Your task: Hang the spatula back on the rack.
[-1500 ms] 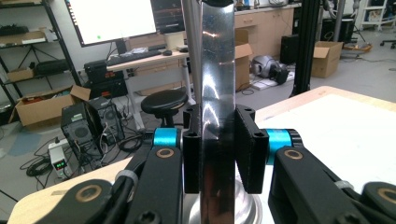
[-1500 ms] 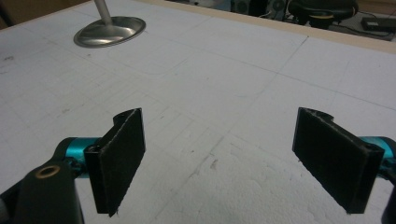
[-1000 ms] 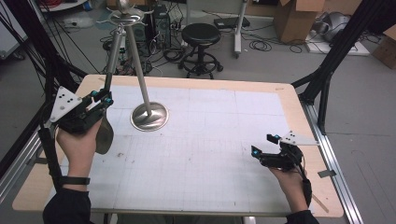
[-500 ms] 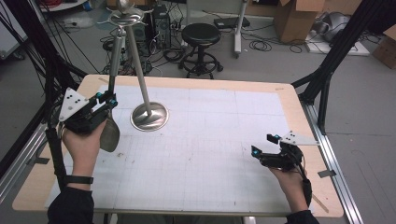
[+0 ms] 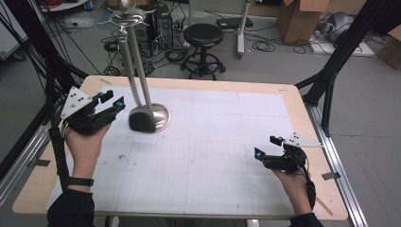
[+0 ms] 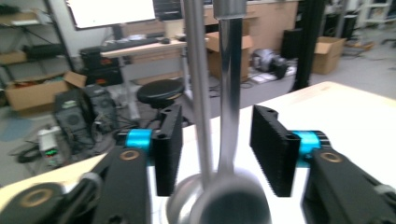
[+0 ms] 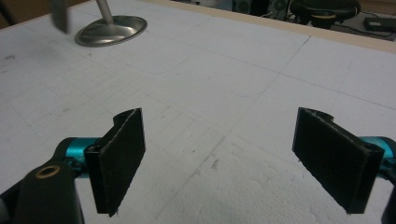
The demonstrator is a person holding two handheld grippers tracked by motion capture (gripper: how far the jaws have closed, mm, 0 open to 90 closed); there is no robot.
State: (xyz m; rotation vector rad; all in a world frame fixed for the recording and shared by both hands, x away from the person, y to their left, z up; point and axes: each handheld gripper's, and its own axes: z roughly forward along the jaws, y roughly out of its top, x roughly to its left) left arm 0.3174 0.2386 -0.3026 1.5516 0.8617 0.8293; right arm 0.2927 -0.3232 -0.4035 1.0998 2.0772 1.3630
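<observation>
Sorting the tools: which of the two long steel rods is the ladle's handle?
The rod nearer the left gripper: it ends in a dark bowl; the other rod stands on the round base.

left claw point(image 5: 109, 101): black frame, ribbed black jaws, cyan pivots, brass screws, grey three-cornered plate | right claw point(image 5: 267, 146): same build | wear: dark sleeves, black left wristband, black cables

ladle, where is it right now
In the high view the ladle hangs from the metal stand at the table's far left, its bowl over the stand's base, just beyond the open left gripper.
</observation>
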